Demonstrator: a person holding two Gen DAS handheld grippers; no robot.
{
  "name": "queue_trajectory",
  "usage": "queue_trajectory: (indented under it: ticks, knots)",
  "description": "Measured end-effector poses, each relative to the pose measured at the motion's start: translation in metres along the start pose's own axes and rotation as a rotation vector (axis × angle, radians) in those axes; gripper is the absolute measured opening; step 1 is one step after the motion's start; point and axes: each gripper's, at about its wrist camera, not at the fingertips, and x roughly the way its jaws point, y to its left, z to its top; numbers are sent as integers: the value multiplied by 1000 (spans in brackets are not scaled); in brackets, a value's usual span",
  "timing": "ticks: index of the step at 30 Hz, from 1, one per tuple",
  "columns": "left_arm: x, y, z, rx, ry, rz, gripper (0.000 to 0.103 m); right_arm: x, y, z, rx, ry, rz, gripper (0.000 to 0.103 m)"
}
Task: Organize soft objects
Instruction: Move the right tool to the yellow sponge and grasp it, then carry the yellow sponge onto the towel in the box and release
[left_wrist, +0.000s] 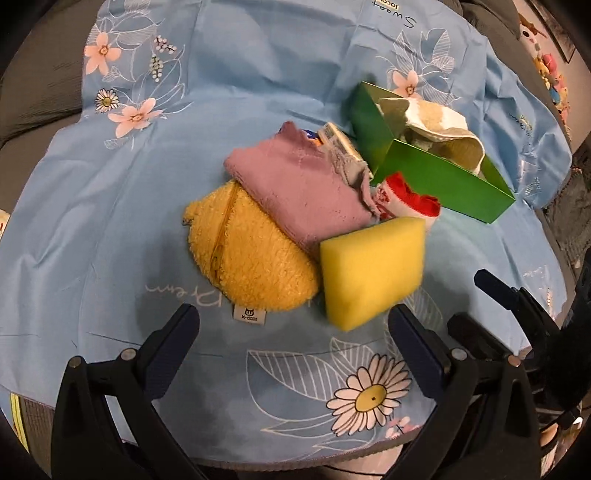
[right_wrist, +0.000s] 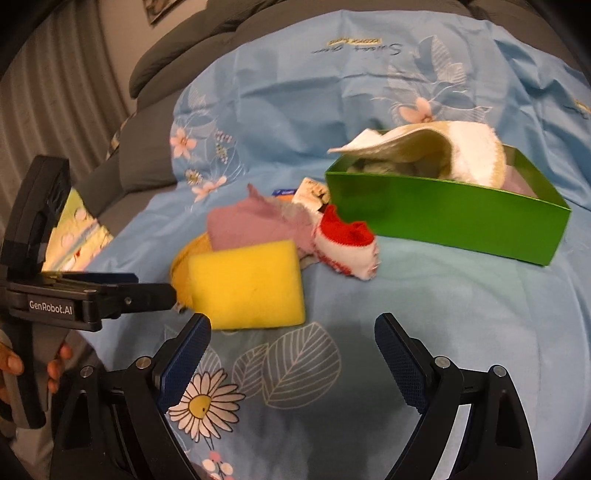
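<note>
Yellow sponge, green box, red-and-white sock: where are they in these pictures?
Sponge (left_wrist: 371, 267), left wrist view, middle of its top face.
Box (right_wrist: 443, 216), right wrist view, its front wall.
Sock (right_wrist: 347, 236), right wrist view, its red cuff.

Both wrist cameras look down and forward, close over the blue cloth. Each frames the sponge, towels and green box; the right view sits further right.

One green box, one yellow sponge, one fuzzy yellow pouch, one pink towel, one red-and-white sock. Also one white-and-tan cloth in the box, plus two grippers.
</note>
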Motion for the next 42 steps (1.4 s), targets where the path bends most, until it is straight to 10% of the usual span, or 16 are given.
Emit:
queue_trajectory:
  ticks: [13,26,42]
  knots:
    - [15,-14,9,48,-42,-25,100,34,3,4,-43,21,48,90]
    - [38,-26,16,82,-2,-123,59,58,4,7,-42,70,119,58]
    - [12,-36,24,100,-72,-135,52,32,11,16,-45,-24,80,51]
